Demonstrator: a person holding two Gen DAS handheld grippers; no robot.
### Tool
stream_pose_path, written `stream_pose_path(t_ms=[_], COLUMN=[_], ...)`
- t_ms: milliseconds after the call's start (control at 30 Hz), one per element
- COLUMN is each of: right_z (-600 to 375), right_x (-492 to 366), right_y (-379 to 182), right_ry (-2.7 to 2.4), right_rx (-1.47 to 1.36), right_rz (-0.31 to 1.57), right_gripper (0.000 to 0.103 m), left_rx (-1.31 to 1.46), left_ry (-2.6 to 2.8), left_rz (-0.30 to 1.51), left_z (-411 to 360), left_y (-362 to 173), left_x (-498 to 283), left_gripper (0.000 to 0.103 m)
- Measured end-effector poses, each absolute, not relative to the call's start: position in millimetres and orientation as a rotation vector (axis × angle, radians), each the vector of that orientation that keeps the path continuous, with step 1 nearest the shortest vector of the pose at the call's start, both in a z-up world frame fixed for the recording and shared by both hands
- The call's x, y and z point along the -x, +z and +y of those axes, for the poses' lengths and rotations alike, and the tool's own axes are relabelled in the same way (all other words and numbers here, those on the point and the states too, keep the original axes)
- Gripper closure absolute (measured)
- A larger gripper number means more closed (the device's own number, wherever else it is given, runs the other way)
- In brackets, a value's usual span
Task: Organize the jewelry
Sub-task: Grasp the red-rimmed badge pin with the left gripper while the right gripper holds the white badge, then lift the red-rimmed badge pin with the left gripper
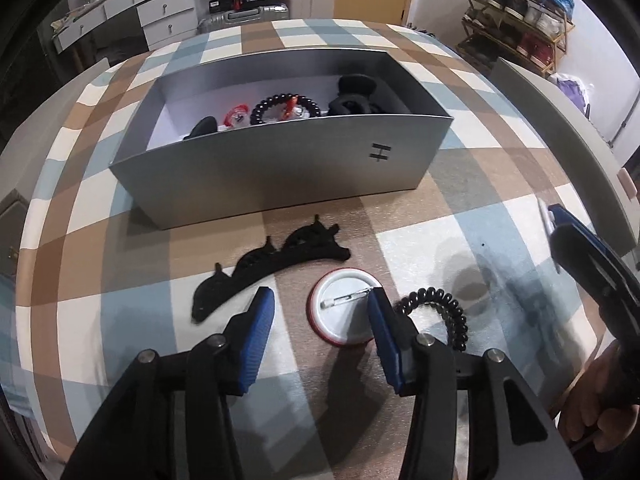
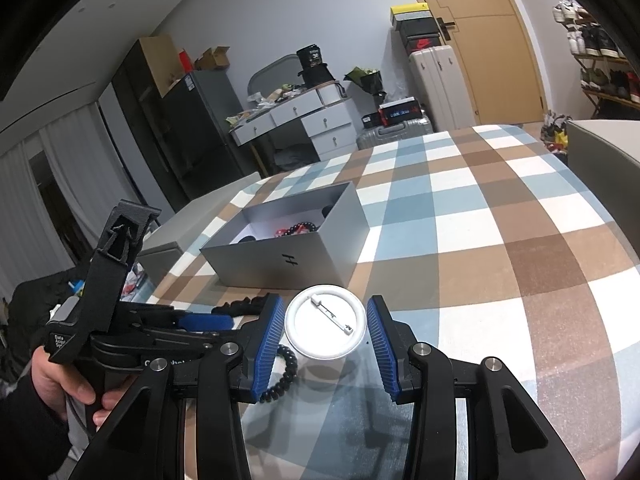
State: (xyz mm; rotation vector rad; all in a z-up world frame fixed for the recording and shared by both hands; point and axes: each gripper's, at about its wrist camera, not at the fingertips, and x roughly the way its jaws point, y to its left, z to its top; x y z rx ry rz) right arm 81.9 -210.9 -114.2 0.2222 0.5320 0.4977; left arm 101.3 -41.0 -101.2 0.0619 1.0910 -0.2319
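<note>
Hovering wide open, your right gripper (image 2: 326, 334) straddles the badge (image 2: 325, 327) — left gripper (image 1: 320, 330) also spread — silver box (image 1: 280, 168) just beyond.

I see pale grey walls (image 2: 280, 8) and a tan wooden door (image 2: 496, 52) at upper right. A white dresser (image 2: 304, 116) sits mid-frame beside a dark cabinet (image 2: 200, 120), with suitcases (image 2: 436, 80) stacked near the door. A shoe rack (image 1: 516, 20) fills the upper right. The plaid tablecloth (image 2: 500, 240) spreads across the foreground.
</note>
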Motion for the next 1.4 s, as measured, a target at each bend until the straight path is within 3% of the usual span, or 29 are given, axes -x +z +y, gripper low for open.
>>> stream_pose_path(t_ms=[400,433,467,567,700,900,967,1033,1400], right_z=[-211,-211,-211,-211,-210,-213,-215,-217,-218], right_x=[-81,-81,-81,-82,-81,-82,-82,-82,-87], right_y=[-114,-114,-113,-113,-113,-114,-113,-112,-115], right_ry=[0.500,0.498,0.497,0.500,0.499,0.497,0.493,0.485,0.471], right_rx=[-0.227,-0.226,-0.227,-0.232,-0.229,-0.235,-0.236,-0.241,-0.234], right_rz=[0.533,0.532,0.531,0.535,0.534,0.533,0.531,0.527,0.555], right_gripper=[0.061,0.061,0.061,0.060,0.060,0.060,0.060,0.060,0.059], left_rx=[-0.129,-0.142,-0.153,-0.122,-0.139,-0.080,-0.088,-0.096,-0.190], left_ry=[-0.269,-0.268,-0.264,-0.312,-0.346,-0.377,-0.379,-0.369,-0.343], left_rz=[1.076,1.068,1.063,1.063,1.057,1.076,1.079,1.076,1.197], left_z=[-51,-51,-51,-49,-56,-59,-63,-65,-83], left_y=[-99,-98,-99,-99,-98,-94,-95,-96,-100], left_x=[-96,-94,-93,-90,-89,-94,-94,-95,-118], left_gripper=[0.060,0.064,0.076,0.087,0.088,0.081,0.065,0.061,0.060])
